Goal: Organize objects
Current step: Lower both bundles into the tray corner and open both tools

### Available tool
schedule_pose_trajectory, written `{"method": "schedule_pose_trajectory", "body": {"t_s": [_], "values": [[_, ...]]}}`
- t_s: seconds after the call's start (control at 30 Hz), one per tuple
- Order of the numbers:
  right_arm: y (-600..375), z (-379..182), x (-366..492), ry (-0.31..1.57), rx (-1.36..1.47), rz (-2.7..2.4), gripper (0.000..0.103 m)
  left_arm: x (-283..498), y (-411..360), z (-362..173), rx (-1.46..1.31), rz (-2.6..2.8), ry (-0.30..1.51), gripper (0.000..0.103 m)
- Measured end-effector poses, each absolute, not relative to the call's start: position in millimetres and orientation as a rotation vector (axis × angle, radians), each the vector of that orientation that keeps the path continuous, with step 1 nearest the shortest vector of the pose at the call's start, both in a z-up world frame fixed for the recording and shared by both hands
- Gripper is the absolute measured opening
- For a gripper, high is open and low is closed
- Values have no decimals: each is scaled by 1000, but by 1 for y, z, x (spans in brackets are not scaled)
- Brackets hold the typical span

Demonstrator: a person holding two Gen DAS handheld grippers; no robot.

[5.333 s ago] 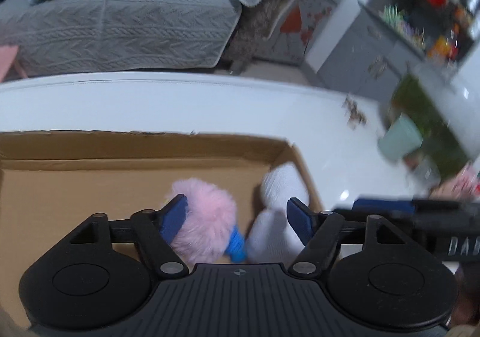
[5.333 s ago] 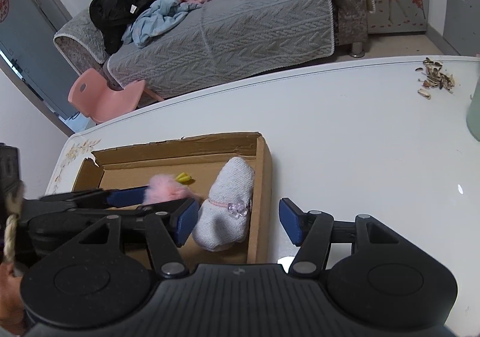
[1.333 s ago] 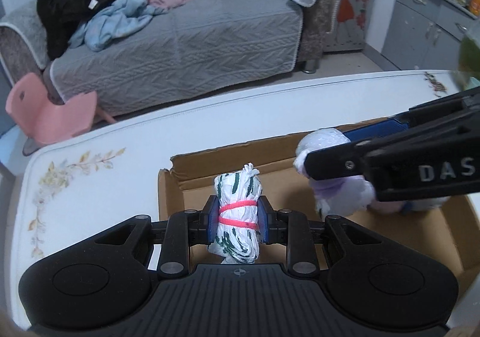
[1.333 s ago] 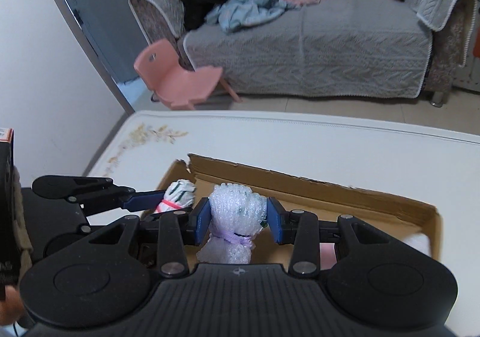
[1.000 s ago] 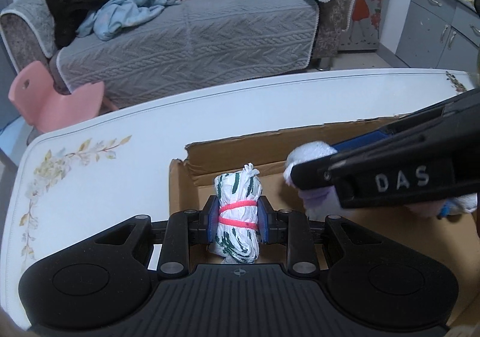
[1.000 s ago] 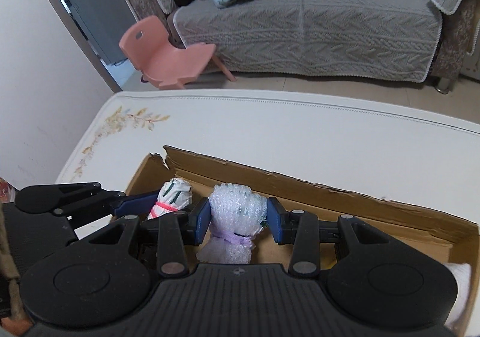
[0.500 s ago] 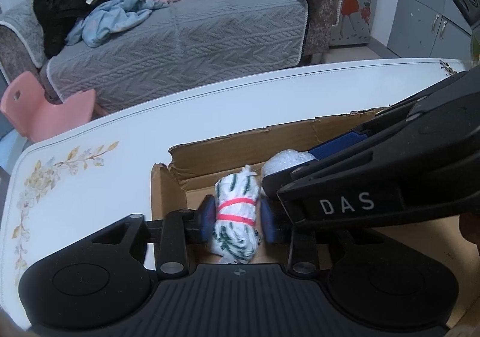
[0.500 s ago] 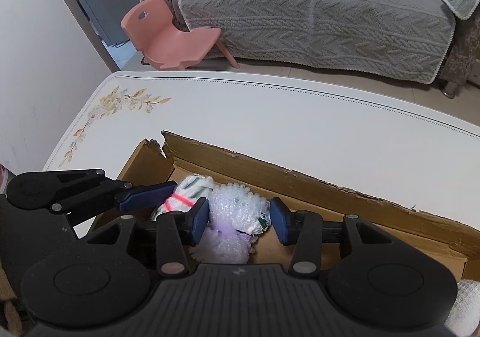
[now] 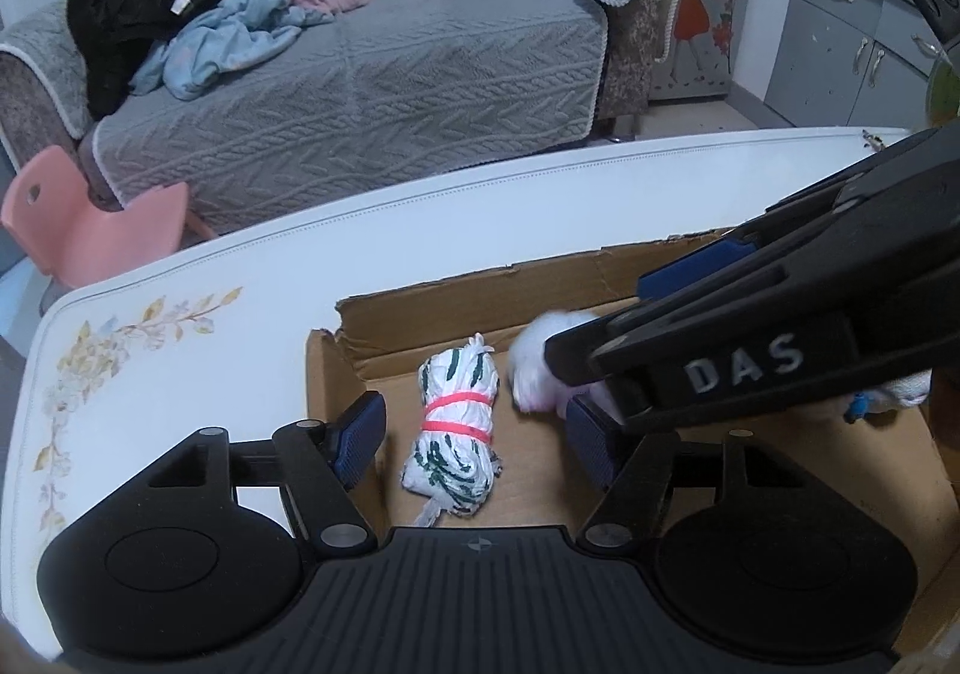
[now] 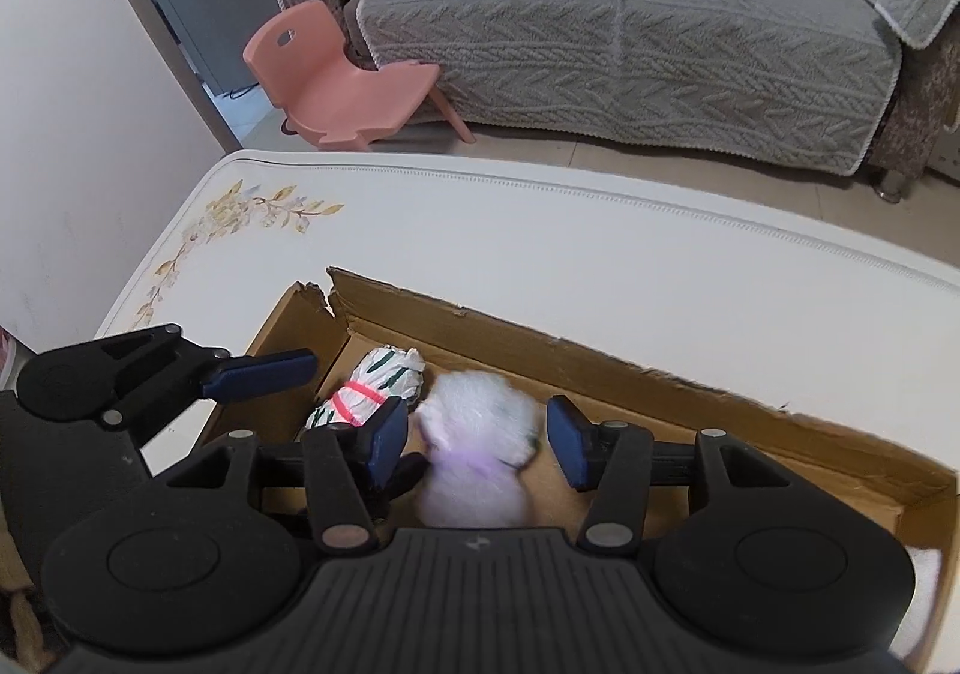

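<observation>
A shallow cardboard box (image 9: 480,284) (image 10: 540,332) lies on the white table. A white-and-green bundle (image 9: 459,422) (image 10: 372,383) tied with a pink band rests on the box floor at its left end. My left gripper (image 9: 474,440) straddles it, jaws opening, pads clear of it on both sides. Beside it to the right is a bubble-wrap bundle (image 9: 537,362) (image 10: 474,434) with a purple tie, blurred. It sits between the opening jaws of my right gripper (image 10: 477,440), and neither pad presses on it. The left gripper's finger (image 10: 258,374) shows at the left of the right wrist view.
A white knitted item (image 9: 900,389) (image 10: 924,560) lies at the box's right end. The table (image 10: 540,242) has a floral print at its left corner. Beyond it stand a grey sofa (image 9: 360,74) with heaped clothes, a pink child's chair (image 10: 336,86) and grey cabinets (image 9: 852,56).
Both grippers held their bundles over the box a second ago. Both sets of jaws have since spread, and the green-white bundle and the bubble-wrap bundle have dropped onto the box floor.
</observation>
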State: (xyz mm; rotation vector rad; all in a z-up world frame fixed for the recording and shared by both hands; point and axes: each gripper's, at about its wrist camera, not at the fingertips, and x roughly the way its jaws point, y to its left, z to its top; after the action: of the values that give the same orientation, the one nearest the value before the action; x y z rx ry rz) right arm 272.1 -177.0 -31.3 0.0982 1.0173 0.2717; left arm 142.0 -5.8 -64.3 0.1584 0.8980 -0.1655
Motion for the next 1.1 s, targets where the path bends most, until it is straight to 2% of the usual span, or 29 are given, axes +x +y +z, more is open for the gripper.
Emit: {"method": "schedule_pose_trajectory", "body": {"t_s": [0.13, 0.47, 0.63, 1.0, 1.1], "values": [[-178, -24, 268, 1021, 93, 277, 52, 136, -3, -58, 155, -162, 908, 73], [-174, -8, 241, 1030, 65, 283, 54, 107, -12, -30, 171, -179, 910, 74], [-176, 8, 222, 1020, 63, 280, 59, 86, -17, -10, 179, -182, 902, 77], [-182, 45, 142, 994, 38, 303, 73, 5, -17, 35, 173, -191, 905, 83], [-192, 52, 107, 995, 19, 294, 73, -31, -17, 38, 174, -221, 929, 84]]}}
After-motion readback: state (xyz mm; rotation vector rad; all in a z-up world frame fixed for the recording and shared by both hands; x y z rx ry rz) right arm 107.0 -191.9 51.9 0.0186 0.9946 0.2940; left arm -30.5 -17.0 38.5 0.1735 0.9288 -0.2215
